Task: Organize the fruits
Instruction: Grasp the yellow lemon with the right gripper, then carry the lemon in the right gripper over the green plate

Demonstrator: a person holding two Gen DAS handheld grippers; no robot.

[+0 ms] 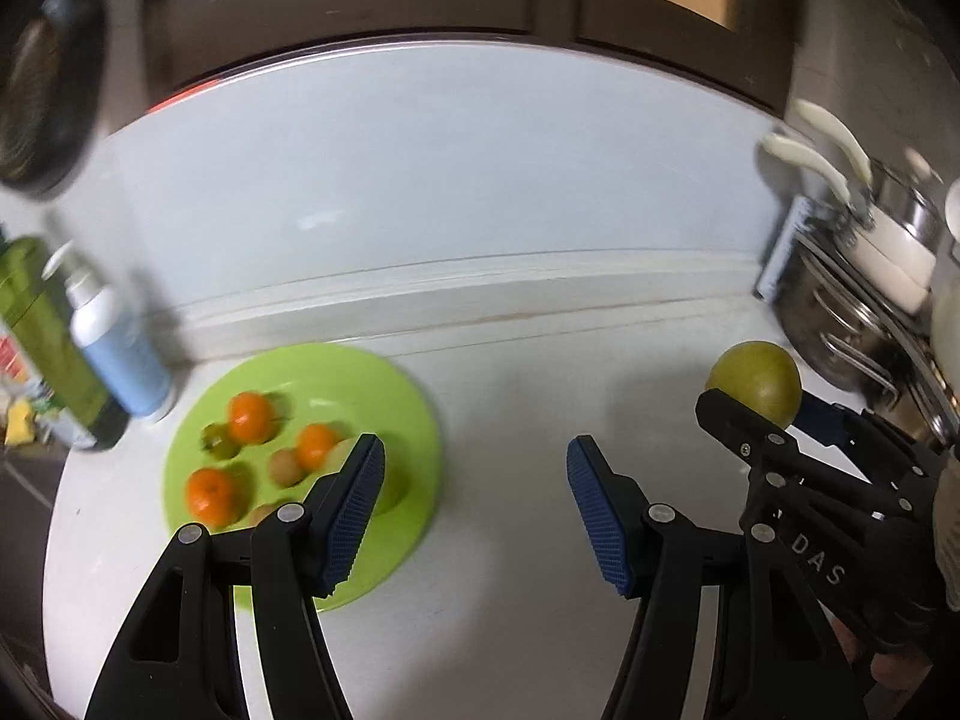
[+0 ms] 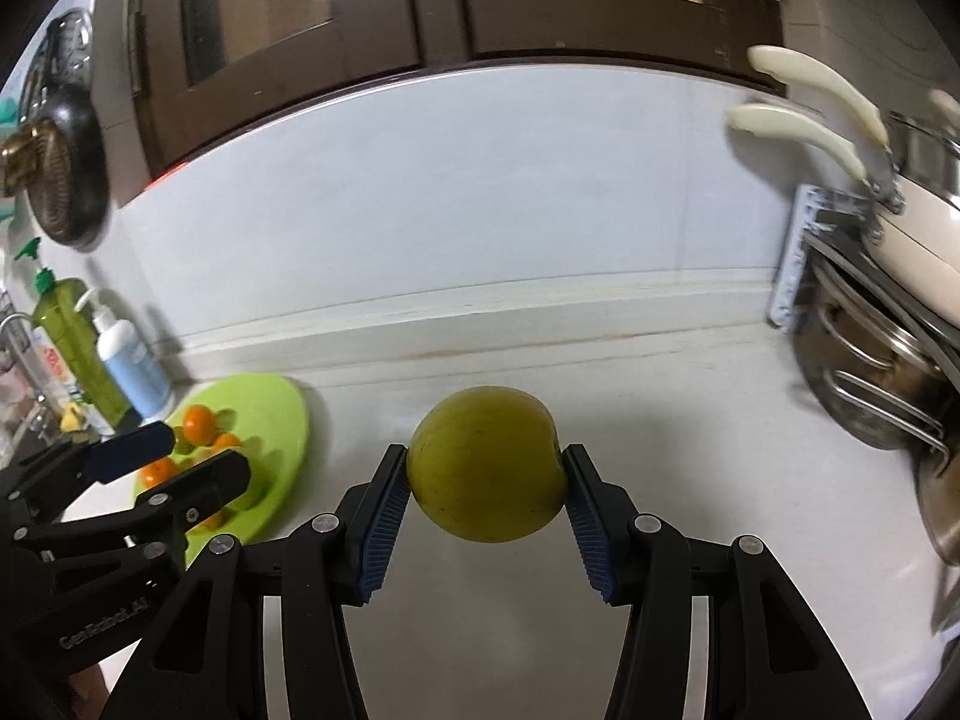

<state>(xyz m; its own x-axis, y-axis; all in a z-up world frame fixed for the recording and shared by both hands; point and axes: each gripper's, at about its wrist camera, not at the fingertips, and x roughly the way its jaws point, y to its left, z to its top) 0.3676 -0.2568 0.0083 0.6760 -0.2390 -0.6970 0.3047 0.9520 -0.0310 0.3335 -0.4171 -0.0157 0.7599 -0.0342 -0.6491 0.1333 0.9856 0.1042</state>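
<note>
Right wrist view: the right gripper [image 2: 486, 483] has its ribbed blue pads [image 2: 384, 525] squeezed on both sides of a big round apple [image 2: 486, 471], yellow-green, smooth skin, held up off the pale glossy counter [image 2: 690, 420]. Off to the left sits a flat lime plate [image 2: 282, 414], plastic-looking, with small oranges [image 2: 198, 423] and some green and tan fruit on it that's too blurry to call. The left gripper [image 1: 474, 498] is hanging above the plate's near edge, jaws apart with nothing between them. Pump bottle [image 2: 129, 363] and a green bottle [image 2: 72, 339] stand behind the plate; shiny steel pots [image 2: 870, 372] are stacked on the right.
</note>
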